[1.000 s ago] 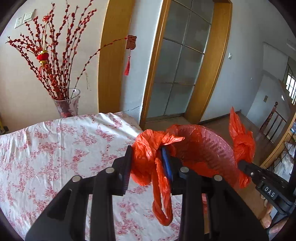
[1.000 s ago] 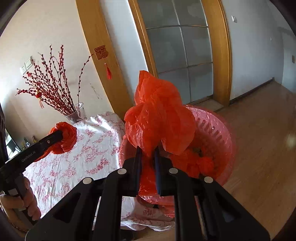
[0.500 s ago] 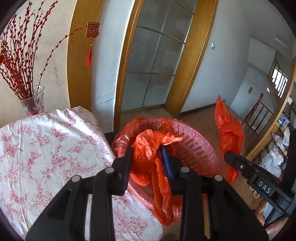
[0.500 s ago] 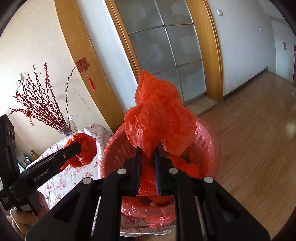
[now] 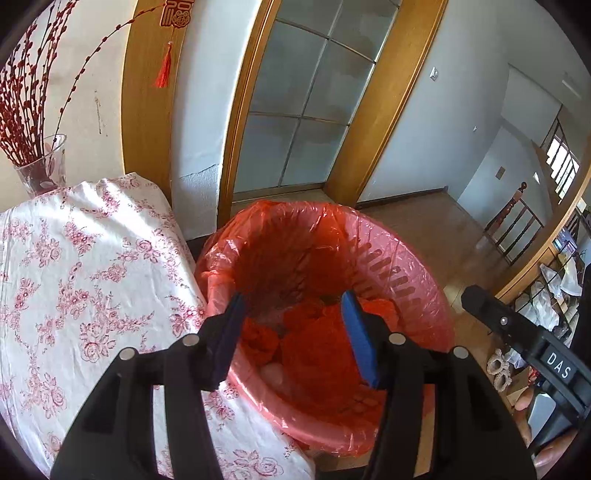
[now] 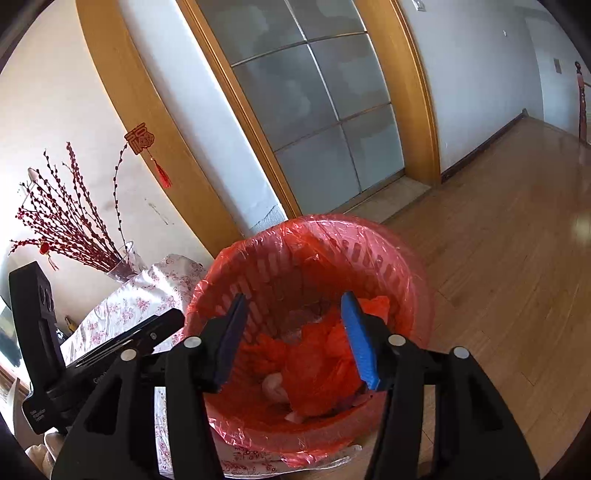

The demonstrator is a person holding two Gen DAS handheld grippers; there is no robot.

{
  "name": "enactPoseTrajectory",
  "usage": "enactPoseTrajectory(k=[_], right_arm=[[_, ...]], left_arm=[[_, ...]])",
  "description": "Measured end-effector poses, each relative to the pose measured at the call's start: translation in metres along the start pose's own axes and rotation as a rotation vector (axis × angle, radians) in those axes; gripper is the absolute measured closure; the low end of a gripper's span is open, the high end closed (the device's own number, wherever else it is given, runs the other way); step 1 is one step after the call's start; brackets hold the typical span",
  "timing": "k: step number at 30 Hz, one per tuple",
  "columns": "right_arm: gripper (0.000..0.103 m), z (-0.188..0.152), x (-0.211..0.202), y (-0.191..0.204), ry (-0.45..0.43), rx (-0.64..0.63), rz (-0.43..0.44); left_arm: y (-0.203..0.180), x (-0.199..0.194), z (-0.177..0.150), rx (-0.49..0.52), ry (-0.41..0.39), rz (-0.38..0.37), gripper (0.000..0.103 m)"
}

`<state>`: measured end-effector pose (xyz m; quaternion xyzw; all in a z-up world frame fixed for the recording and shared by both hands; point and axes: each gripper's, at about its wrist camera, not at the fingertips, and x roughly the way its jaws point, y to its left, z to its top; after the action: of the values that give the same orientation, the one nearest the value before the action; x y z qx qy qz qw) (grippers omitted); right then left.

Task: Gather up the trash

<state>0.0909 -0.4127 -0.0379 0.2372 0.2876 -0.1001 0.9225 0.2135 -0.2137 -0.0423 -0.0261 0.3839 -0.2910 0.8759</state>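
Both released, jaws just opened, nothing between: left gripper (image 5: 291,325) and right gripper (image 6: 293,328) above lined bin (image 5: 402,258). Crumpled red bag (image 6: 317,365) inside. Beside it, floral-clothed counter (image 5: 74,266), vase (image 5: 40,166).

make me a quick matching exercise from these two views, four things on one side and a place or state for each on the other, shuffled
Things:
1. red plastic bag
2. left gripper
3. glass vase
4. red tassel charm

Places or states:
A. hanging on the wooden door frame
B. crumpled inside the lined bin
C. on the floral tablecloth, holding red branches
D. open, nothing between its fingers

Pairs: 1-B, 2-D, 3-C, 4-A
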Motion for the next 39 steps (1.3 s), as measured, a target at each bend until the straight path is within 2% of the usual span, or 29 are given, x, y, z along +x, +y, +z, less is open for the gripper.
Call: enactPoseTrajectory(k=[1,4,5,7,16,17,19,21,26,30,39], right_arm=[[0.034,-0.002,-0.003,0.000,-0.009,-0.002,-0.011],[0.022,-0.009,-0.016,0.007,-0.041,-0.039,-0.053],[0.021,-0.011,-0.021,0.011,-0.052,-0.052,-0.062],[0.013,-0.015,-0.031,0.015,-0.073,-0.072,-0.077],[0.011,-0.043,-0.077,0.058,-0.148,-0.170,-0.112],[0.011,-0.047,-0.081,0.063,-0.156,-0.185,-0.121],[0.002,-0.054,-0.089,0.071,-0.187,-0.209,-0.137],[0.002,-0.063,-0.098,0.078,-0.238,-0.223,-0.173],[0.002,-0.078,-0.106,0.093,-0.240,-0.258,-0.209],[0.002,-0.091,-0.117,0.106,-0.253,-0.297,-0.224],[0.002,-0.112,-0.128,0.122,-0.265,-0.336,-0.234]], left_arm=[[0.003,-0.004,-0.002,-0.003,-0.009,0.008,0.044],[0.014,-0.023,-0.008,-0.004,-0.045,0.037,0.038],[0.017,-0.032,-0.010,-0.004,-0.062,0.049,0.036],[0.025,-0.051,-0.016,-0.005,-0.100,0.076,0.029],[0.042,-0.150,-0.057,0.009,-0.270,0.251,0.006],[0.043,-0.159,-0.062,0.019,-0.291,0.288,0.005],[0.045,-0.174,-0.069,0.034,-0.325,0.351,0.004],[0.048,-0.187,-0.078,0.034,-0.344,0.381,0.004],[0.051,-0.208,-0.097,0.031,-0.377,0.443,0.004],[0.052,-0.219,-0.110,0.036,-0.397,0.473,0.004],[0.052,-0.235,-0.129,0.037,-0.411,0.478,0.004]])
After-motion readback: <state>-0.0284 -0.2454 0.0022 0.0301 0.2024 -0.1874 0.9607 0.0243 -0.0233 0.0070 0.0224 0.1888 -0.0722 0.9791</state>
